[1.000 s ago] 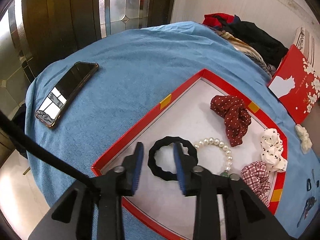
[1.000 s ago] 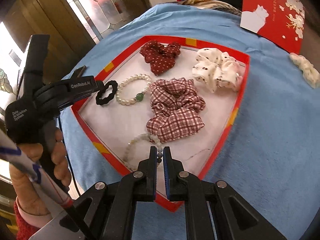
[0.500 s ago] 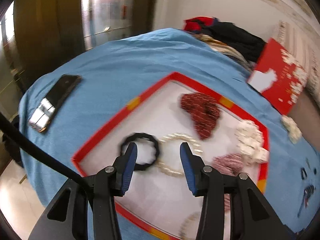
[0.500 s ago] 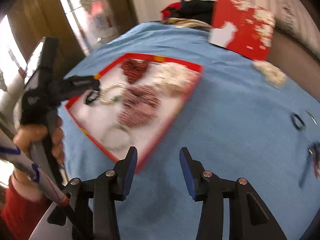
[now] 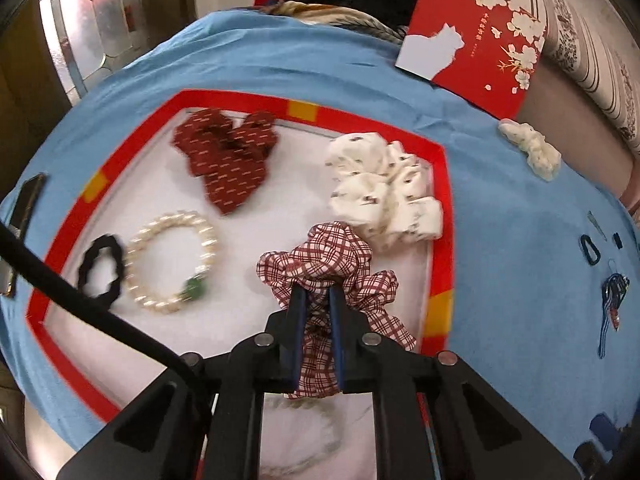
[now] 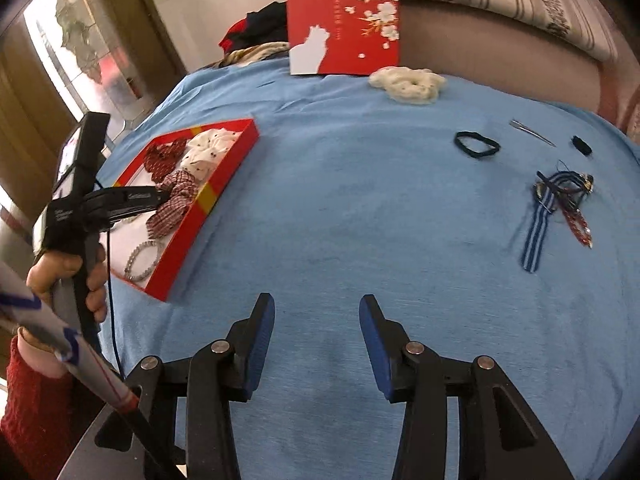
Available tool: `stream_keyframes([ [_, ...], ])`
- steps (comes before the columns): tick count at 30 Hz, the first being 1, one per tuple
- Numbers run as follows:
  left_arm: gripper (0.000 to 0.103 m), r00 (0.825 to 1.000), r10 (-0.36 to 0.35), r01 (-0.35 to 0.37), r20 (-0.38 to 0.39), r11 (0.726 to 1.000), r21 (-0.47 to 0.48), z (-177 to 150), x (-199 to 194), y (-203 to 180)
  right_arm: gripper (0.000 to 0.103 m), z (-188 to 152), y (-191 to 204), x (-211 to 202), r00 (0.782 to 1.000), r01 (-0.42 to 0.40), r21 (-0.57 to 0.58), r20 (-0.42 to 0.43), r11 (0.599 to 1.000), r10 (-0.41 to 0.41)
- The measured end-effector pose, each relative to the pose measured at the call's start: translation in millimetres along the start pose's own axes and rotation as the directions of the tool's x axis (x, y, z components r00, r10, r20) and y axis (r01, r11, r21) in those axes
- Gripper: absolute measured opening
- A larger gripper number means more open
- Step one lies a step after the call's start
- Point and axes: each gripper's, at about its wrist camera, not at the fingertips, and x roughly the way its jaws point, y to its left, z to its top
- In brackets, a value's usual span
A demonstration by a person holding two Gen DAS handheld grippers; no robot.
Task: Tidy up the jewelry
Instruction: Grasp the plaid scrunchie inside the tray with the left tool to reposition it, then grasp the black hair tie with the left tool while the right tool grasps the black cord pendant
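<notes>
While the blue terry cloth [image 6: 360, 208] covers the whole surface, which looks like a bed rather than a counter, the red-rimmed shallow cardboard tray with a white floor [image 5: 440, 208] takes up the left part of it. A red gift-box lid printed with a white cat and blossoms [image 6: 344, 28] leans at the far edge.

Inside the tray lie a dark red dotted scrunchie [image 5: 224, 160], a cream spotted scrunchie [image 5: 384, 196], a red-and-white plaid scrunchie [image 5: 332, 264], a pearl bracelet with a green bead [image 5: 172, 260] and a black wavy hair tie [image 5: 100, 270].

The left tool [image 5: 316, 300] points down into the tray, and its jaws are closing with a fold of the plaid scrunchie between them; the pads already look pressed on the fabric.

The right tool [image 6: 316, 320] hovers over bare cloth with its jaws apart and nothing between them. What remains loose lies ahead of it and to its right: a thin black elastic loop [image 6: 478, 146], a blue-and-white striped ribbon tangled with beads [image 6: 556, 208], and farther off a fluffy cream scrunchie [image 6: 408, 84]. The ribbon's long axis runs roughly toward the tool. The right hand is plainly nearer these, so it probably fetches next.
</notes>
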Motion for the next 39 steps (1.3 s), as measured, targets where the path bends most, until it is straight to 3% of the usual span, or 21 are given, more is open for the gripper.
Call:
stream_keyframes([
  [5, 0.013, 1.0, 0.019, -0.019, 0.008, 1.0, 0.009, 5, 4, -17, 0.048, -3, -10, -10, 0.999, 0.039, -0.004, 0.028, 0.999, -0.039],
  [9, 0.031, 0.997, 0.059, -0.061, 0.055, 0.997, 0.048, -1, -9, -21, 0.053, -7, -23, -24, 0.995, 0.068, 0.015, 0.068, 0.998, -0.069],
  [13, 0.043, 0.994, 0.023, -0.024, 0.104, 1.0, 0.008, -13, -31, -10, 0.056, -12, -50, -37, 0.992, 0.086, 0.075, 0.089, 0.994, -0.092],
  [17, 0.052, 0.975, 0.008, 0.003, 0.223, 0.999, -0.049, -24, -61, -2, 0.056, -23, -82, -54, 0.984, 0.138, 0.13, 0.098, 0.982, -0.151],
  [20, 0.055, 0.963, 0.005, 0.0, 0.27, 1.0, -0.017, -35, -77, -10, 0.059, -34, -110, -73, 0.972, 0.189, 0.171, 0.11, 0.967, -0.21],
  [26, 0.059, 0.975, -0.088, 0.066, 0.206, 0.992, 0.108, -62, -94, -53, 0.06, -51, -173, -96, 0.946, 0.276, 0.242, 0.102, 0.93, -0.308],
  [30, 0.061, 0.979, -0.158, 0.132, 0.132, 0.974, 0.184, -68, -94, -95, 0.06, -54, -205, -101, 0.95, 0.247, 0.314, 0.108, 0.917, -0.293],
  [34, 0.061, 0.974, -0.218, 0.201, 0.068, 0.959, 0.198, -59, -87, -135, 0.06, -52, -220, -96, 0.958, 0.205, 0.341, 0.124, 0.918, -0.26],
  [39, 0.061, 0.97, -0.24, 0.226, 0.027, 0.942, 0.249, -37, -68, -190, 0.06, -39, -233, -85, 0.964, 0.171, 0.343, 0.135, 0.924, -0.229],
])
